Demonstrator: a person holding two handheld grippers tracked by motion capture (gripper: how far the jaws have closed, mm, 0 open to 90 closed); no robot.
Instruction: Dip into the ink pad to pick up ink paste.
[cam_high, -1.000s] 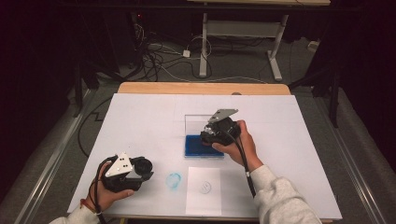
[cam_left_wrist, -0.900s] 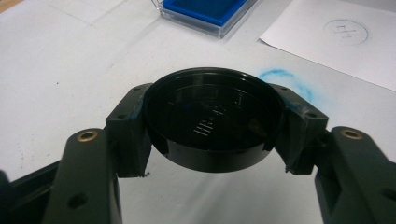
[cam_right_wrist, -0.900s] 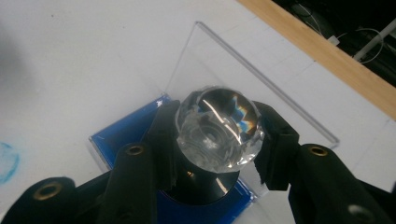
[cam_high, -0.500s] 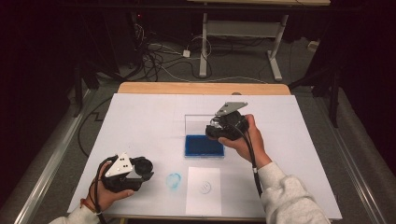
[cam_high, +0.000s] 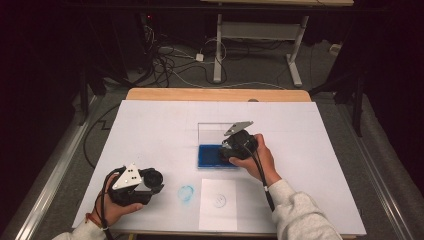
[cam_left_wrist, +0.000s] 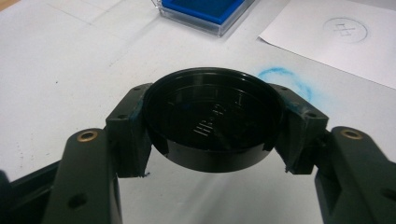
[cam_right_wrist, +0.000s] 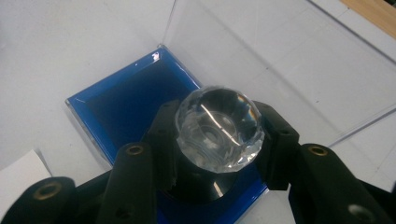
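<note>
Directly over the blue ink pad (cam_right_wrist: 126, 100), at table centre, the right gripper (cam_right_wrist: 219, 135) clamps a clear-knobbed stamp (cam_right_wrist: 218, 128); the left gripper (cam_left_wrist: 212, 126), near-left, clasps a black round cap (cam_left_wrist: 212, 119)

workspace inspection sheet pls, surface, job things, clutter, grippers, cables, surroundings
surface: white table top with a bare wood strip along its far edge.
job's things: stamp with a clear faceted knob over the blue ink pad, whose clear lid stands open; black round cap; white paper bearing a round print; blue round print on the table beside it.
clutter: nothing seen.
grippers: left gripper shut on the cap near the front edge; right gripper shut on the stamp.
cables: one trails from each gripper along the forearm; a tangle lies on the floor beyond.
surroundings: dark room, grey carpet, white desk legs behind.
</note>
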